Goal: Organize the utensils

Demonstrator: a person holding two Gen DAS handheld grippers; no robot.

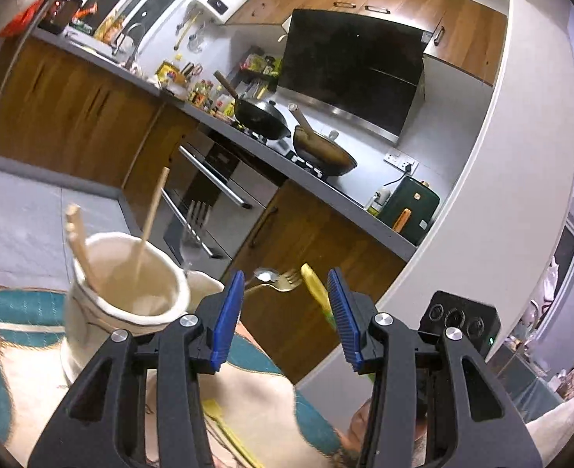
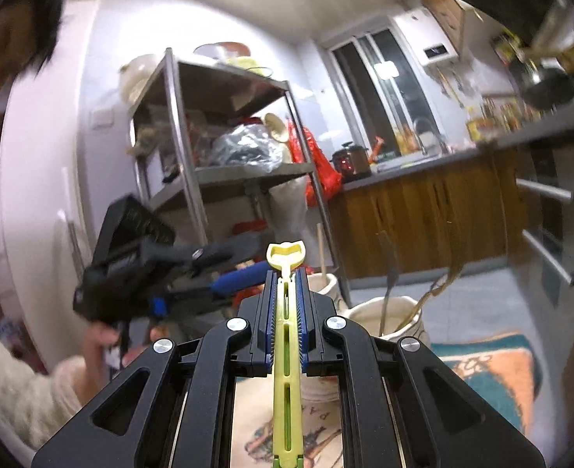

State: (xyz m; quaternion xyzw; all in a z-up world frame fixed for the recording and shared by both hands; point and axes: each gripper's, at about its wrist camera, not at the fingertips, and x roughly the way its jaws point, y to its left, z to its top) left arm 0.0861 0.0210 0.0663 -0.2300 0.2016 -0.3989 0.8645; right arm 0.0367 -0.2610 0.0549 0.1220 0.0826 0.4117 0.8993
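Clamping a yellow-green utensil (image 2: 287, 351) lengthwise along its fingers, the right gripper (image 2: 286, 312) sat nearer the cream holder (image 2: 400, 312), just ahead to its right; the left gripper (image 1: 287, 312) hung open, empty.

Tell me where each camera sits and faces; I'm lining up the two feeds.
Left wrist: on the left gripper, jaws open, facing the stove counter, cream utensil jar at left; no hand shows.
Right wrist: on the right gripper, jaws shut on a yellow-green plastic utensil, facing the metal shelf rack; a hand and sleeve show.
Shared: jar, utensil, cloth.
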